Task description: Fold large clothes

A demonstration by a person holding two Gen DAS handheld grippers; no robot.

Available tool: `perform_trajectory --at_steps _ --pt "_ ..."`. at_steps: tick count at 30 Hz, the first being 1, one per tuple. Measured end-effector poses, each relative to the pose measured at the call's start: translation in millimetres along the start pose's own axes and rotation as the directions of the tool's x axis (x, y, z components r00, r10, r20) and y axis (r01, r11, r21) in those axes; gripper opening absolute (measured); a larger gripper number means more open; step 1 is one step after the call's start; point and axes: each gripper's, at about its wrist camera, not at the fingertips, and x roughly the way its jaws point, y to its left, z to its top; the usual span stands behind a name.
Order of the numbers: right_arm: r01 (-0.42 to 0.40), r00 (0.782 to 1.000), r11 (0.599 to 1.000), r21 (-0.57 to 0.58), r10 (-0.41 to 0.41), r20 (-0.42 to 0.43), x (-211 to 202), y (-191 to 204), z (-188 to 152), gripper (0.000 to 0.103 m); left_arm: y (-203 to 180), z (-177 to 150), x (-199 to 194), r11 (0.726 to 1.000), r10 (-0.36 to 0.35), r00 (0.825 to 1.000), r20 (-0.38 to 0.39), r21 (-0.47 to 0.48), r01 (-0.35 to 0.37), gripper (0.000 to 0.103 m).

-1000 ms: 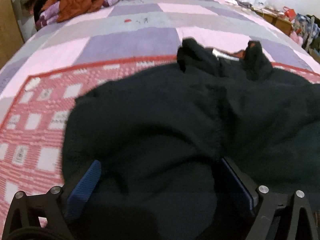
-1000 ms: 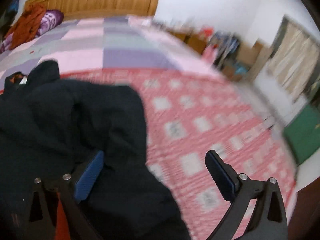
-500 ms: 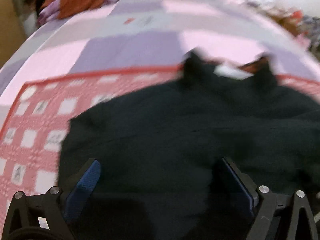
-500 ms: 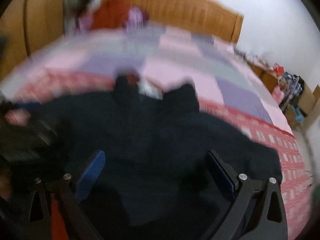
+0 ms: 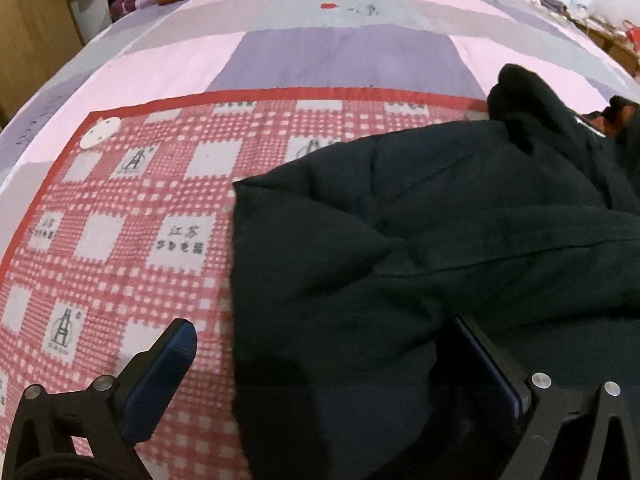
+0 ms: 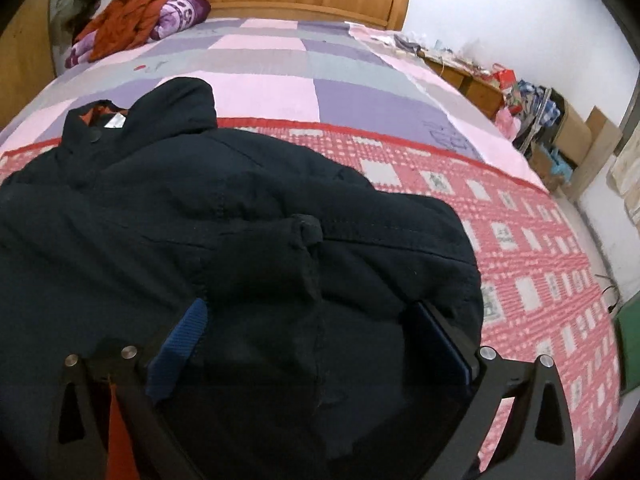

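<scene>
I hold both hand-held grippers, left (image 5: 316, 356) and right (image 6: 308, 328), released over the jacket (image 5: 440, 240); grasp its edges evenly before folding.

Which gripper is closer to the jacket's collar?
Right. The right gripper sits over the jacket, the collar straight ahead; the left gripper is at the jacket's side edge, collar far off.

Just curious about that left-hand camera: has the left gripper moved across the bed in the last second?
Yes. The left gripper has slid left: against the red checked cloth, its left finger now sits over cloth instead of the black jacket.
</scene>
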Motion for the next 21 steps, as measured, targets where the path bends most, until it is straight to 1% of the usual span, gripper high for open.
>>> perform_trajectory --at_steps 3,6,7,8,9,10,12,13,15,16,17,18,19,20,21 --pt "-0.019 1.000 1.000 -0.001 0.019 -0.010 4.7 -3.9 2.9 0.102 9.4 -2.8 -4.6 0.999 0.028 1.000 -0.005 0.021 -0.028 0.103" --pt "-0.047 0.999 0.999 0.004 0.047 -0.012 4.8 -7.4 11.6 0.102 23.9 -9.1 -15.9 0.998 0.054 0.998 -0.013 0.015 -0.054 0.103" --pt "-0.050 0.999 0.999 0.011 0.050 -0.006 3.0 -8.0 14.1 0.102 28.5 -13.4 -25.7 0.997 0.069 0.998 -0.002 0.017 -0.069 0.103" --pt "-0.039 0.999 0.999 0.014 0.039 0.007 -5.0 -9.3 14.2 0.102 29.6 -16.8 -33.6 0.997 0.070 0.997 0.010 0.021 -0.070 0.101" --pt "-0.002 1.000 1.000 0.005 0.002 0.026 -13.7 -9.2 14.6 0.102 28.3 -21.8 -45.0 0.997 0.076 0.997 0.025 0.031 -0.076 0.099" --pt "0.043 0.997 0.999 -0.010 -0.042 0.067 -29.5 -8.5 12.0 0.102 26.4 -24.6 -51.2 0.997 0.072 0.997 0.036 0.037 -0.073 0.099" --pt "0.093 0.984 0.995 -0.022 -0.089 0.155 -62.1 -2.0 4.2 0.102 9.7 -32.5 -75.9 0.999 0.005 0.996 0.092 0.049 -0.009 0.099" --pt "0.084 0.979 0.996 -0.029 -0.077 0.189 -77.0 4.9 -0.5 0.102 -2.3 -34.6 -86.1 0.998 -0.031 0.993 0.118 0.055 0.024 0.099" --pt "0.032 0.974 0.998 -0.047 -0.021 0.226 -99.6 29.6 -6.8 0.102 -26.6 -36.9 -100.3 0.994 -0.100 0.984 0.149 0.069 0.090 0.099" --pt "0.000 0.970 0.998 -0.062 0.015 0.241 -108.6 44.3 -9.8 0.102 -48.5 -39.0 -104.7 0.986 -0.154 0.977 0.148 0.090 0.141 0.099" --pt "-0.044 0.966 0.995 -0.086 0.064 0.250 -116.8 63.9 -12.3 0.102 -65.5 -41.1 -104.9 0.979 -0.183 0.973 0.139 0.113 0.168 0.099" --pt "-0.082 0.963 0.989 -0.122 0.110 0.247 -121.3 85.1 -14.6 0.102 -77.2 -42.7 -104.0 0.975 -0.195 0.972 0.129 0.134 0.178 0.099" --pt "-0.108 0.962 0.981 -0.159 0.144 0.234 -121.7 103.7 -16.7 0.102 -95.4 -48.6 -97.7 0.967 -0.207 0.973 0.105 0.175 0.186 0.099" --pt "-0.118 0.964 0.974 -0.194 0.160 0.214 -119.5 120.8 -19.5 0.102 -103.0 -51.7 -91.6 0.963 -0.199 0.976 0.086 0.200 0.179 0.099" --pt "-0.110 0.970 0.968 -0.223 0.154 0.189 -113.1 132.9 -23.4 0.102 -106.5 -58.0 -82.7 0.962 -0.169 0.983 0.072 0.228 0.149 0.099"
